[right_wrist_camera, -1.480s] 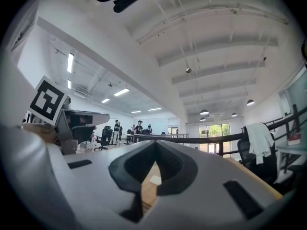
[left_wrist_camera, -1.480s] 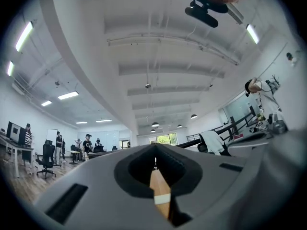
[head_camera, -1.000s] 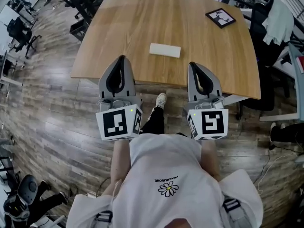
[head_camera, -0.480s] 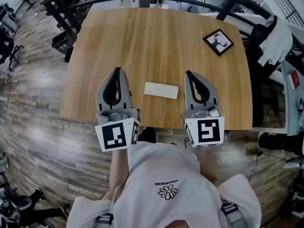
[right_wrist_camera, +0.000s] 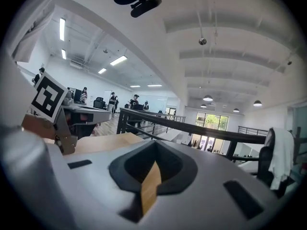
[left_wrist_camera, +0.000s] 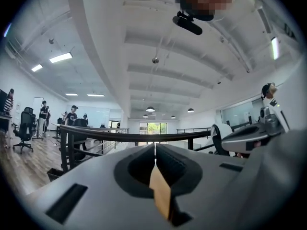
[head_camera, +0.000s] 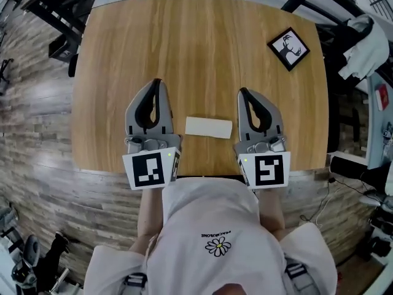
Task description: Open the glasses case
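A flat white glasses case (head_camera: pixel 209 127) lies on the wooden table (head_camera: pixel 202 48) near its front edge, lid down. My left gripper (head_camera: pixel 157 82) hangs over the table just left of the case, jaws shut and empty. To the case's right, my right gripper (head_camera: pixel 242 91) is likewise shut with nothing in it. Both point away from me across the table. Neither touches the case. In the left gripper view the left gripper (left_wrist_camera: pixel 154 147) has its jaws pressed together; the right gripper view shows the right gripper (right_wrist_camera: pixel 154 143) the same way. The case is hidden in both gripper views.
A black-framed picture of a deer (head_camera: pixel 288 48) lies at the table's far right. A chair draped with pale cloth (head_camera: pixel 366 39) stands beyond the right edge. A black railing (left_wrist_camera: pixel 120 137) and office desks lie beyond the table's far edge.
Both grippers have come forward from short of the table's front edge to over the table, ending on either side of the case. Their jaws have stayed shut.
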Available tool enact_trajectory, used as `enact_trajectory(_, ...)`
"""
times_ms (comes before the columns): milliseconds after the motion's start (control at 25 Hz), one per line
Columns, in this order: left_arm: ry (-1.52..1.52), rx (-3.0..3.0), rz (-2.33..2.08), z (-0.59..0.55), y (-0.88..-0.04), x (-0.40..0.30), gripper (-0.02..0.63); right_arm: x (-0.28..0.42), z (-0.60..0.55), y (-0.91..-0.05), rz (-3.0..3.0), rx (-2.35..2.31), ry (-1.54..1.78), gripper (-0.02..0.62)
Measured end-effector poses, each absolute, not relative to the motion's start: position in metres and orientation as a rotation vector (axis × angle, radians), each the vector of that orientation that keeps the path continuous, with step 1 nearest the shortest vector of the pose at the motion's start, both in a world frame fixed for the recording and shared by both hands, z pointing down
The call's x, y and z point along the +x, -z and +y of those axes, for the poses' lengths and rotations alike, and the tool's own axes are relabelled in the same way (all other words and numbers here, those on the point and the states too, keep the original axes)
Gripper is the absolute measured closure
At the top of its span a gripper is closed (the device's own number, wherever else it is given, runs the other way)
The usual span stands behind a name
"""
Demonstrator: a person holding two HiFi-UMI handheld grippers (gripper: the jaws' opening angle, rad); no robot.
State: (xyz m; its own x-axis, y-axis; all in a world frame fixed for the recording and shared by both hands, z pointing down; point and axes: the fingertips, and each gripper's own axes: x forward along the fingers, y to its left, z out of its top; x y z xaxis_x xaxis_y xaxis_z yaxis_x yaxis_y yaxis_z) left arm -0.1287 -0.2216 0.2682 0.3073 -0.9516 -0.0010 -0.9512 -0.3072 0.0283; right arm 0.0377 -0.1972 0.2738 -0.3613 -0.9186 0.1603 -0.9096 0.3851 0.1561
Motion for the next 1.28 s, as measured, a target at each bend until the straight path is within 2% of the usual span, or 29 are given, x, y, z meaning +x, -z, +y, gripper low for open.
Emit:
enact_trajectory(600, 0.007, 2.508, -1.801, -0.230, -0.280, -0.112, 0.584, 0.045, -0.219, -0.285, -2.531, 1.464, 0.114, 0.588)
enact_trajectory(680, -0.051, 2.523, -1.740, -0.228, -0.292, -0.110, 0.563, 0.042, -0.219, -0.288, -2.533, 1.420, 0.126, 0.588)
enact_trajectory(720, -0.093, 2.523, -1.710, -0.224, -0.303, -0.110, 0.530, 0.039, -0.219, -0.290, -2.541, 1.393, 0.123, 0.588)
enact_trajectory(800, -0.186, 2.504, -1.639, -0.213, -0.333, -0.110, 0.515, 0.031, -0.217, -0.295, -2.568, 1.327, 0.105, 0.539)
enact_trajectory(960, -0.335, 2.439, -1.472, -0.181, -0.402, -0.103, 0.454, 0.023, -0.211, -0.309, -2.582, 1.191, 0.102, 0.484)
enact_trajectory(1080, -0.467, 2.380, -1.348, -0.155, -0.452, -0.097, 0.454, 0.021, -0.205, -0.328, -2.560, 1.062, 0.107, 0.447)
enact_trajectory(1160, -0.562, 2.329, -1.264, -0.139, -0.482, -0.093, 0.454, 0.020, -0.200, -0.347, -2.531, 0.967, 0.099, 0.381)
enact_trajectory(1280, -0.652, 2.264, -1.170, -0.124, -0.510, -0.088, 0.454, 0.017, -0.190, -0.371, -2.506, 0.832, 0.077, 0.343)
